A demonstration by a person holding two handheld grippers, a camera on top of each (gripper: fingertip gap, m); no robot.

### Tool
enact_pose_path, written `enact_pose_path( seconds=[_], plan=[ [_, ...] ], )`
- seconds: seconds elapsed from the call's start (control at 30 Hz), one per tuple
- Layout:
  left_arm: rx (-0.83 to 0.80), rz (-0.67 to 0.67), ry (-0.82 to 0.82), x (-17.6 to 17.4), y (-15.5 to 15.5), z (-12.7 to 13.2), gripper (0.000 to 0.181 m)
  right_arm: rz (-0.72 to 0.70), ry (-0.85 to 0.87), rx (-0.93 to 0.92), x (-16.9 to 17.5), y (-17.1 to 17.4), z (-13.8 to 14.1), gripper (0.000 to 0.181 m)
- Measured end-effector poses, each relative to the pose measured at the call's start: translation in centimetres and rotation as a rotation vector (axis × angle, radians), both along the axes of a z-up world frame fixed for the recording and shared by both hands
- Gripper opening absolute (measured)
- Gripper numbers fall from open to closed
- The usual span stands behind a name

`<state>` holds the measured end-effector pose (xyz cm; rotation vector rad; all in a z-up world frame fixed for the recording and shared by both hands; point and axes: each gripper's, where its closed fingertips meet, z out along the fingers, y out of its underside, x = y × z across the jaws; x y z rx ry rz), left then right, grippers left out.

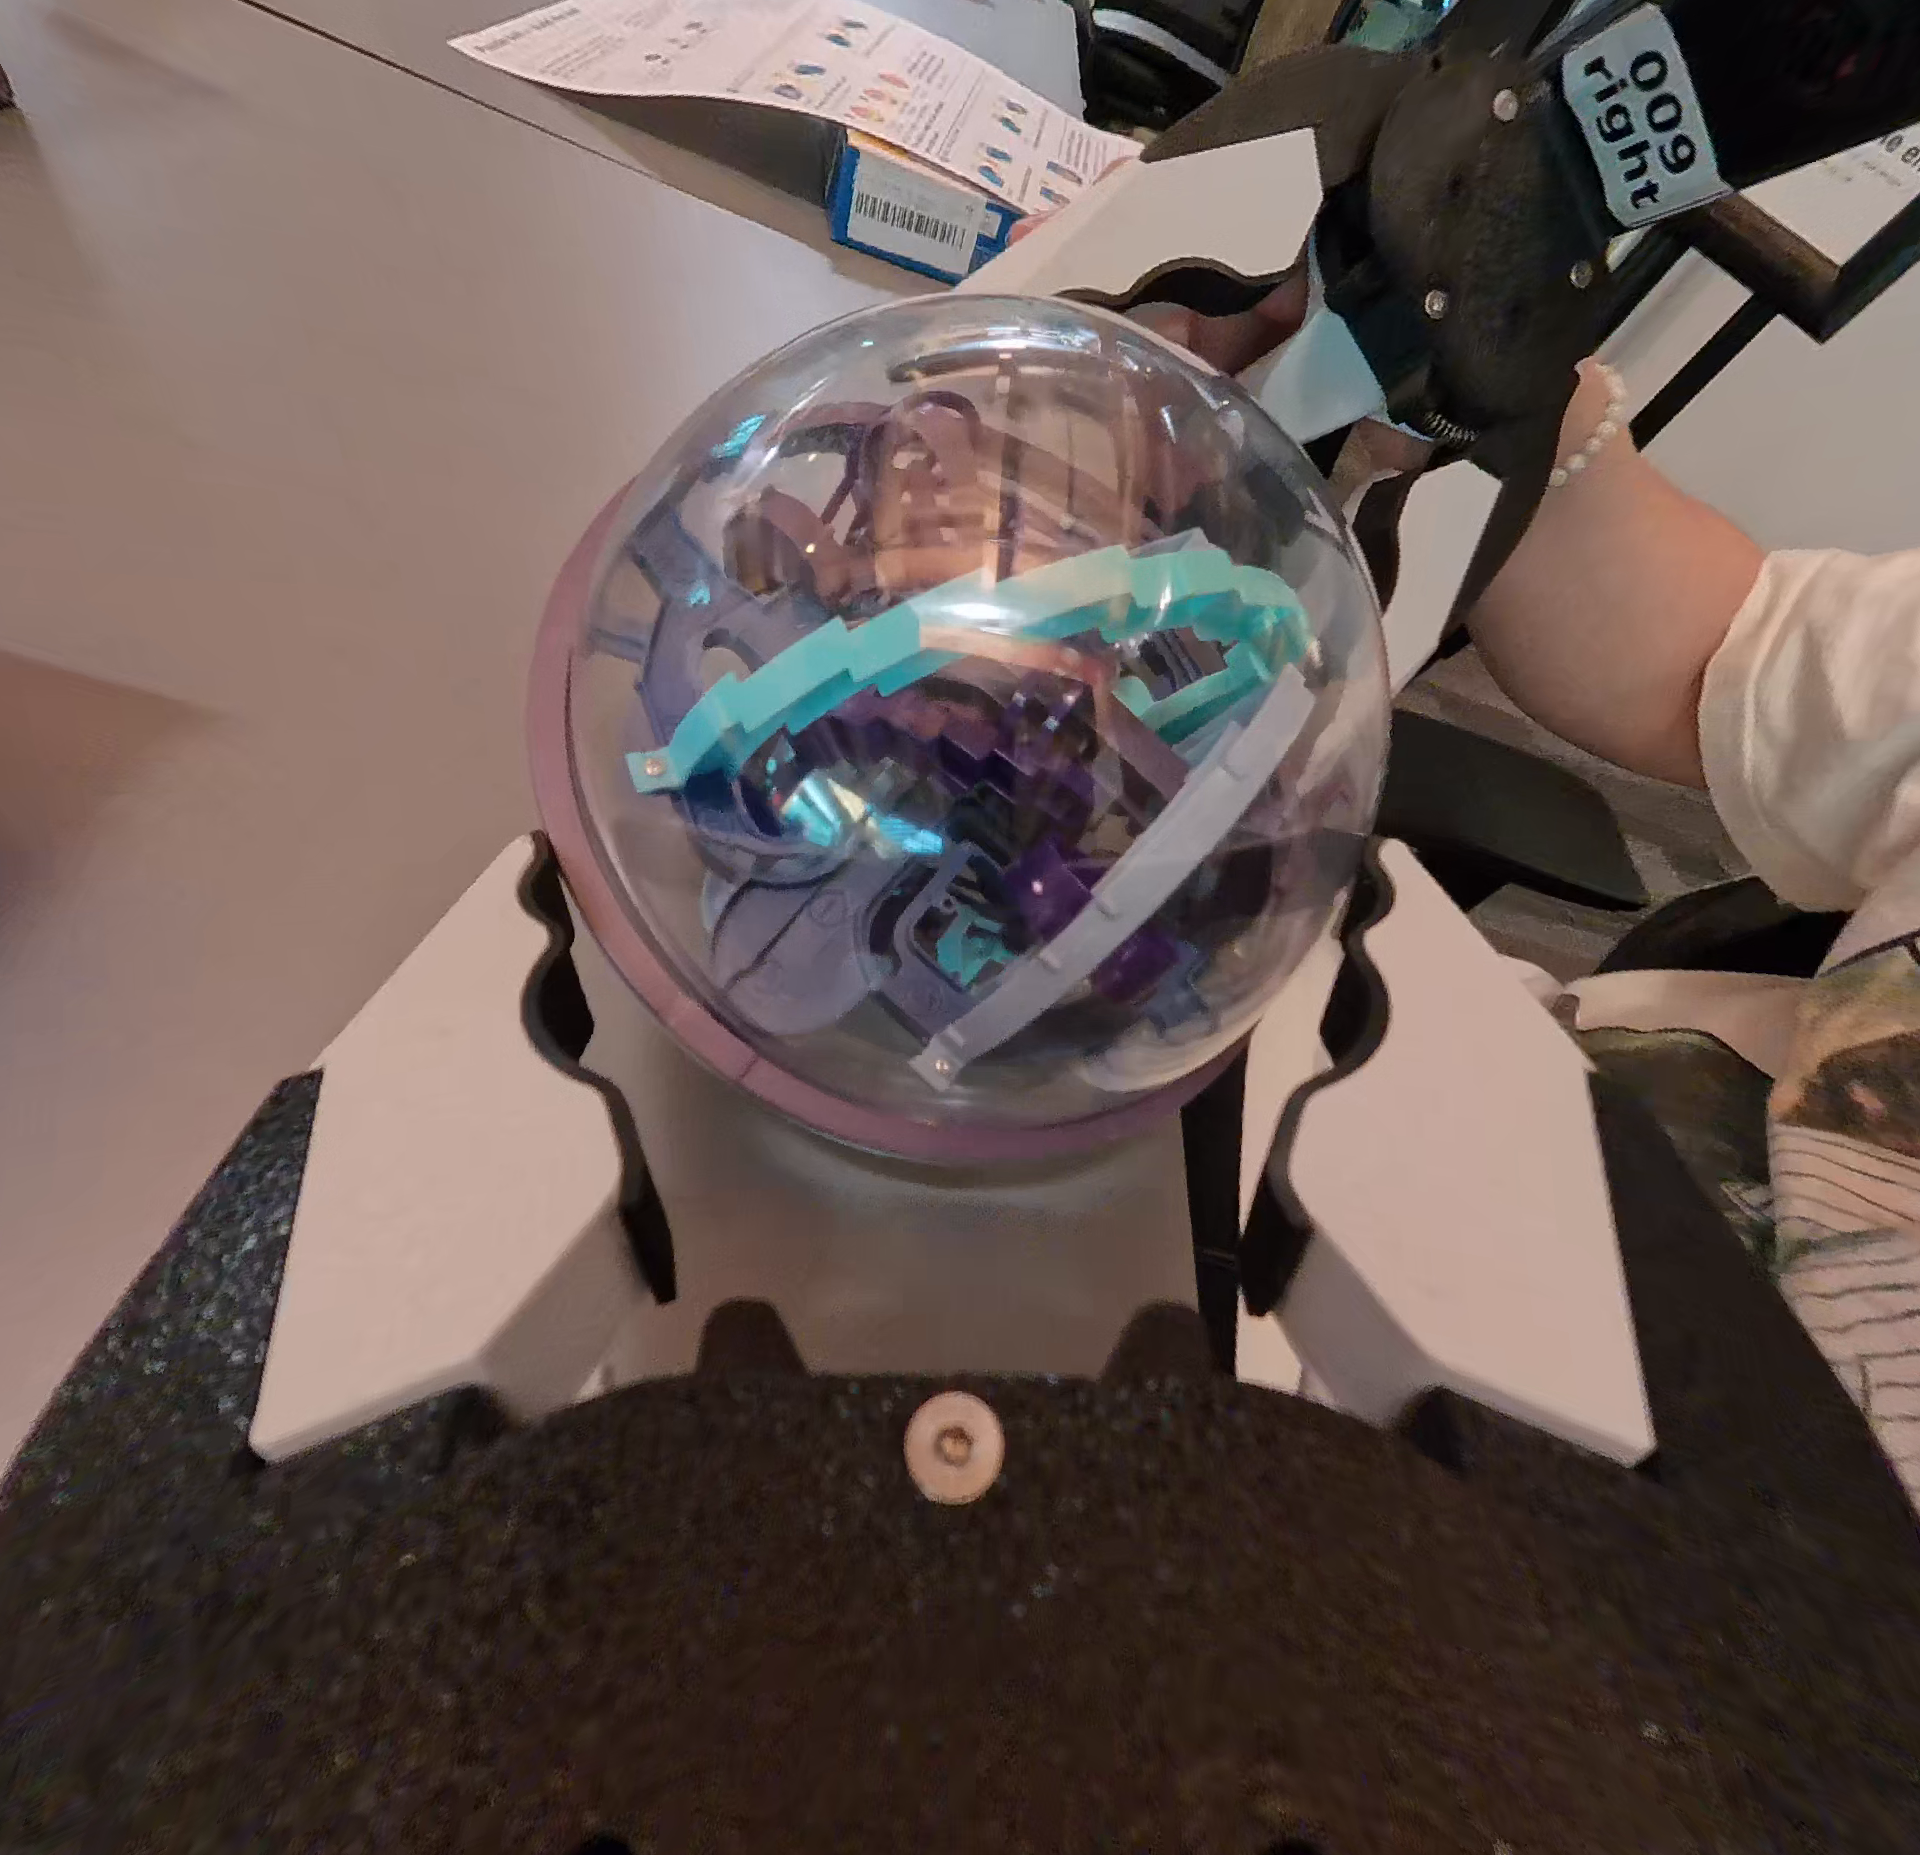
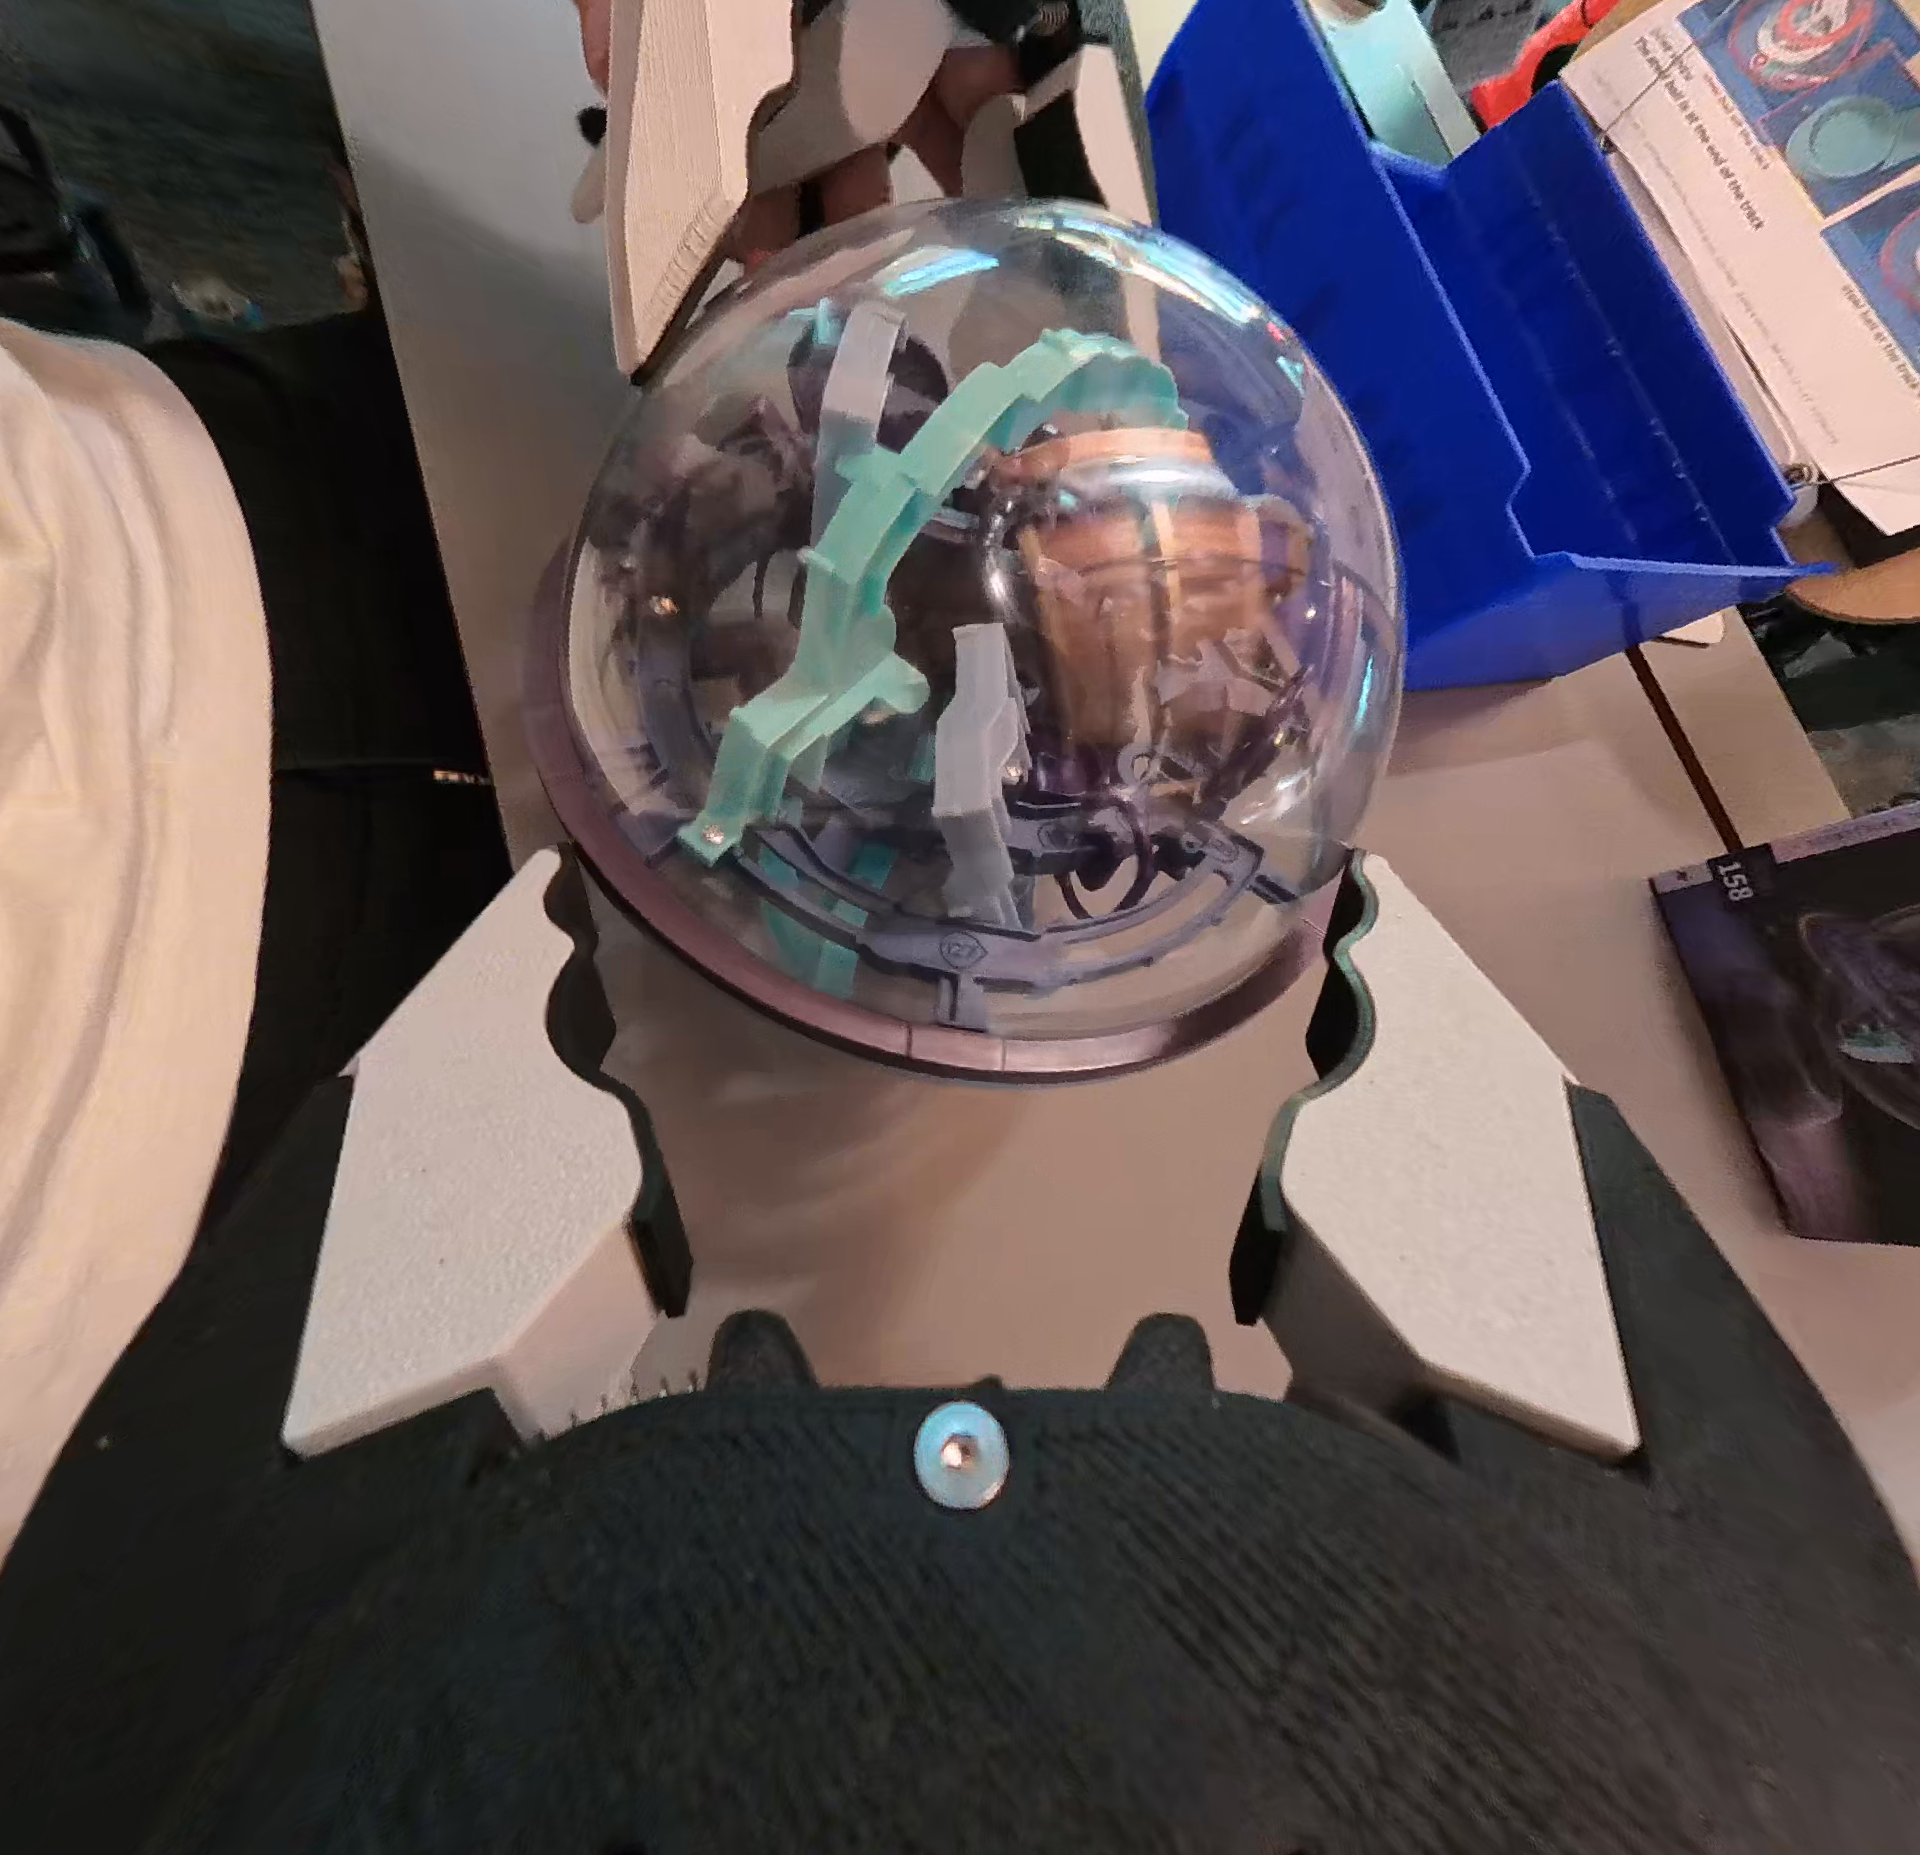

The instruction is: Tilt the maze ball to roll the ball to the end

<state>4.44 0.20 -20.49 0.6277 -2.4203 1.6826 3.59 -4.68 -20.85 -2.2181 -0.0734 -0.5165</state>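
Note:
The maze ball is a clear sphere with a mauve band and teal, lilac and purple tracks inside. It is held above the grey table. My left gripper is shut on it, one finger on each side. My right gripper grips its far side from the upper right. In the right wrist view the maze ball sits between my right gripper fingers, with the left gripper behind it. I cannot pick out the small ball among the tracks.
A paper leaflet lies over a blue box at the table's far side. A person's forearm is at the right. A blue bin, a printed sheet and a dark card lie to the right.

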Motion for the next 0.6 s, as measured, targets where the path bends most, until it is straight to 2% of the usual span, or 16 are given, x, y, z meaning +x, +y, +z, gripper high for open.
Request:
enact_pose_path(
  seconds=[0.13, 0.6],
  plan=[
    [0.003, -0.002, 0.024, 0.2, 0.2, -0.1, 0.142, -0.002, 0.007, 0.135, 0.2, 1.3, 0.2, 0.144],
    [-0.001, 0.016, 0.076, 0.2, -1.4, 0.0, 0.143, -0.154, -0.100, 0.272, 0.7, 0.2, -0.9, 0.147]
  ],
)
